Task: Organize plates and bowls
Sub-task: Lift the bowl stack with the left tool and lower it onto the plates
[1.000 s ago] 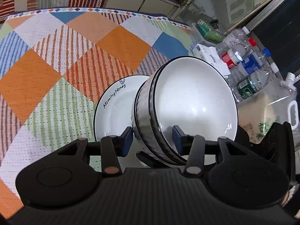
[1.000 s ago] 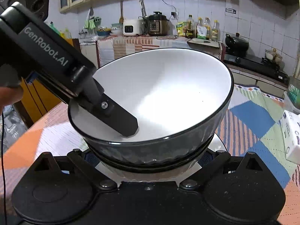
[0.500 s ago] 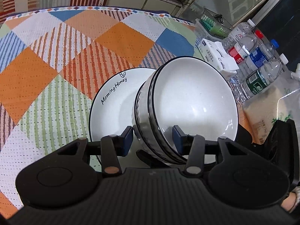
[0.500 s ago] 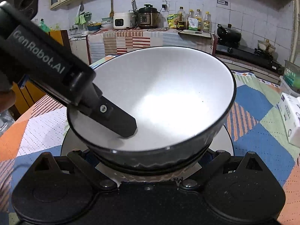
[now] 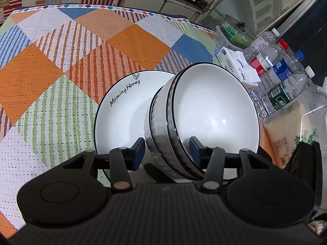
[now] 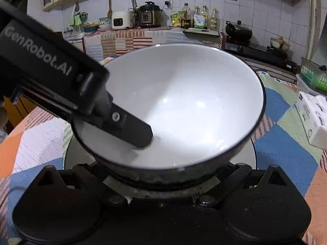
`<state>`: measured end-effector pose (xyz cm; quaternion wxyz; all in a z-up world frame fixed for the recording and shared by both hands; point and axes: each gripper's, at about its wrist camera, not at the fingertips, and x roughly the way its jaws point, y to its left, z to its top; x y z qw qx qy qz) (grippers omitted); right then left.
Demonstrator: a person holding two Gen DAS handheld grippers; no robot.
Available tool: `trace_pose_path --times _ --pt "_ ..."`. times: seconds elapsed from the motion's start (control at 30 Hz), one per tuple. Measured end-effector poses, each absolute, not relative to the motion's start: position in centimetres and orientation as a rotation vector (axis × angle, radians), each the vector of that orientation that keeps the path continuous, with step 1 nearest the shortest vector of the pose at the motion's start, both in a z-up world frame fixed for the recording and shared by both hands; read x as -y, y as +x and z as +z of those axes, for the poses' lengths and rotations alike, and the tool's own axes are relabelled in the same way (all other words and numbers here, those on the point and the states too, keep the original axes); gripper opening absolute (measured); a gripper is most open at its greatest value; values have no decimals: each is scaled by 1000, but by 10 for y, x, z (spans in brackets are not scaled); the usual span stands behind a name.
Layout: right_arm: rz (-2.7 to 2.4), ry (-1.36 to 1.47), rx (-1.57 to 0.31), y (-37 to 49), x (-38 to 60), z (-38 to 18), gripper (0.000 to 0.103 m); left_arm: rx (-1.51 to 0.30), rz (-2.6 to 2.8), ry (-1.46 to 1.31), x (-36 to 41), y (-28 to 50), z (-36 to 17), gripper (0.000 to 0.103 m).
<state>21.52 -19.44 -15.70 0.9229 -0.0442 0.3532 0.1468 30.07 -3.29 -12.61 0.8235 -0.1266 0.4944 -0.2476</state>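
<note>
the right gripper's (image 6: 163, 187) fingertips were hidden under the bowls (image 5: 204, 120), so i could not tell how far open it was. the plate (image 5: 122, 118) was partly covered by the two nested bowls resting on it, on the tablecloth (image 5: 61, 61). the left gripper (image 5: 166, 151) straddled the bowls' rim, one finger inside, one outside; whether the pads touched was unclear. the plate read "morning honey", the left gripper "genrobot.ai"
</note>
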Motion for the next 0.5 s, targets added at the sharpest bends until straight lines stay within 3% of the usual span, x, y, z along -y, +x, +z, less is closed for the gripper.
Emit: trace_pose_path --times 0.5 --pt "286 -106 -682 183 203 -143 101 -977 -458 -265 21 291 -103 55"
